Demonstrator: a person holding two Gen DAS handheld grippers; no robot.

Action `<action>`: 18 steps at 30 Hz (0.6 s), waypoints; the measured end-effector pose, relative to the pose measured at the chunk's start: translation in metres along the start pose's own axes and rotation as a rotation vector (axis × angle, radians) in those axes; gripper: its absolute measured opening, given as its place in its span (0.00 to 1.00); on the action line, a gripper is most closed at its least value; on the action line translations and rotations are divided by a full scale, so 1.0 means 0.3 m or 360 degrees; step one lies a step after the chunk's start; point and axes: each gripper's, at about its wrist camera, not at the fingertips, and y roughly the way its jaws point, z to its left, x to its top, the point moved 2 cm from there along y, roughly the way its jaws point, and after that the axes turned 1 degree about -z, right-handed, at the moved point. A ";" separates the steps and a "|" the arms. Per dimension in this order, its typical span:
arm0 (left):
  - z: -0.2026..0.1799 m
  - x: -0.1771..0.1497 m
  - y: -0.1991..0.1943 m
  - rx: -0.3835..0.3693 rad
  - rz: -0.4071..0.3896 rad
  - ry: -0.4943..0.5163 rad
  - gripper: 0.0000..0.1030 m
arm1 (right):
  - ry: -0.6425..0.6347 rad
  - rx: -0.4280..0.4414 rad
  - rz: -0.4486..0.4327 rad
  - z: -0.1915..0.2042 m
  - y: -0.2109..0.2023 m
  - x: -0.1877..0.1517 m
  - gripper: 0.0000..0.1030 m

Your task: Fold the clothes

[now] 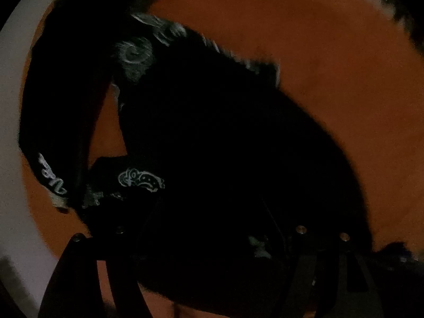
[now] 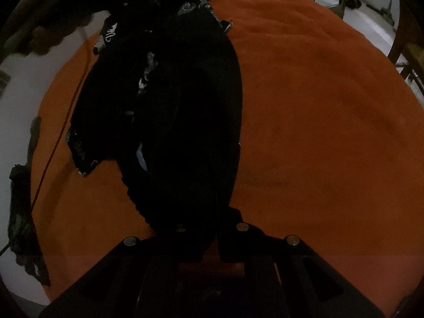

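In my right wrist view the black garment (image 2: pixel 185 100) runs from the upper left of the frame down over the orange blanket (image 2: pixel 318 106) to my right gripper (image 2: pixel 209 220), whose jaws are pinched shut on its lower end. My left gripper (image 1: pixel 212 212) stands wide over the same cloth (image 1: pixel 225 137); whether it grips, I cannot tell.
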 end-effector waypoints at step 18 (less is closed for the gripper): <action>0.308 -1.183 -0.221 -0.0016 -0.0752 -0.1119 0.10 | -0.0160 0.0225 -0.0276 0.024 -0.175 -0.033 0.09</action>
